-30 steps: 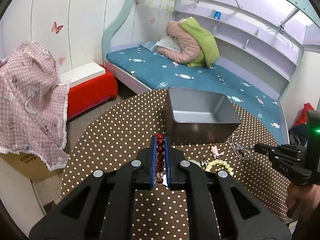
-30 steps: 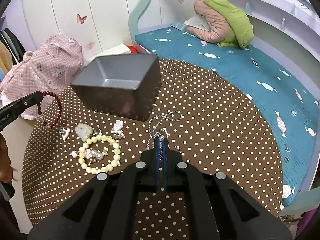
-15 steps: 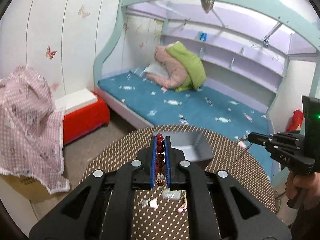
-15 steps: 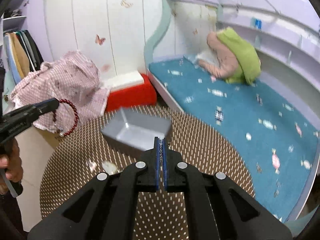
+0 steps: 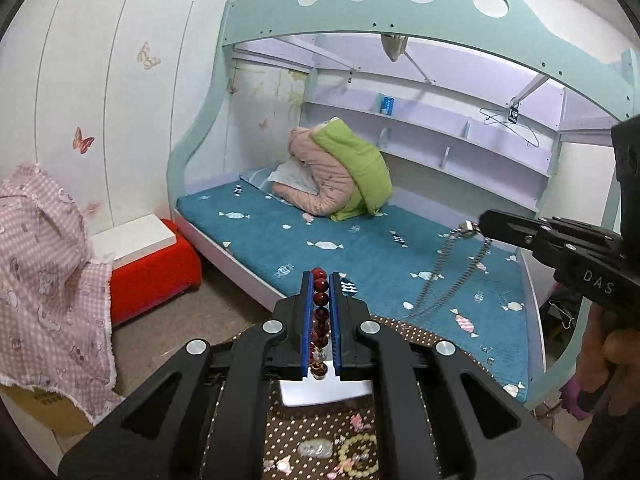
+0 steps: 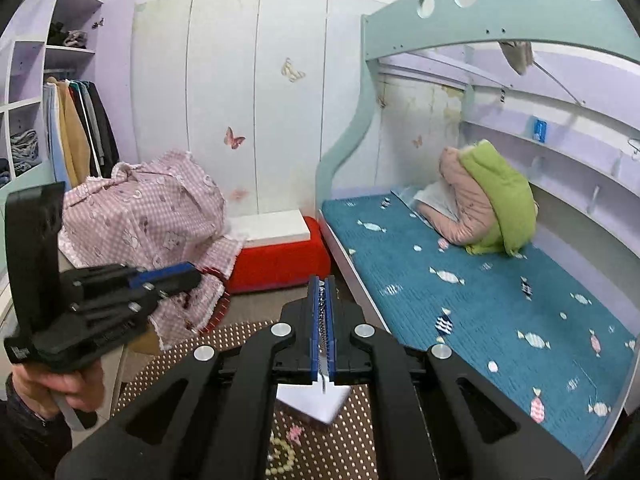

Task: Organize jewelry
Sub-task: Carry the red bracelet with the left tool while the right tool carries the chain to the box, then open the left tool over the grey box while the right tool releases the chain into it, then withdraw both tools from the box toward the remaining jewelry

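We hold both grippers up above the round table (image 5: 404,328) with its brown polka-dot cloth. Our left gripper (image 5: 320,280) has its jaws clamped on a dark red bead bracelet (image 5: 320,312), the beads lined up in a row between the blue pads. In the right wrist view the same gripper (image 6: 188,276) reaches in from the left, with a hand (image 6: 60,392) around its handle; the bracelet's beads show below its tip against the pink cloth.

Our right gripper (image 6: 321,280) is closed on a silver chain necklace (image 6: 321,312), whose links run along the narrow slit between its pads. In the left wrist view that gripper (image 5: 486,220) comes in from the right, and the necklace (image 5: 444,276) hangs from its tip in a long loop in front of the blue bed (image 5: 360,248).

Below us on the table sits the grey tray (image 5: 324,392), mostly hidden behind the gripper bodies. Nearer to us lie a cream bead bracelet (image 5: 358,456), a pale green stone piece (image 5: 316,448) and a few small pink trinkets (image 5: 356,422), all apart from the tray.
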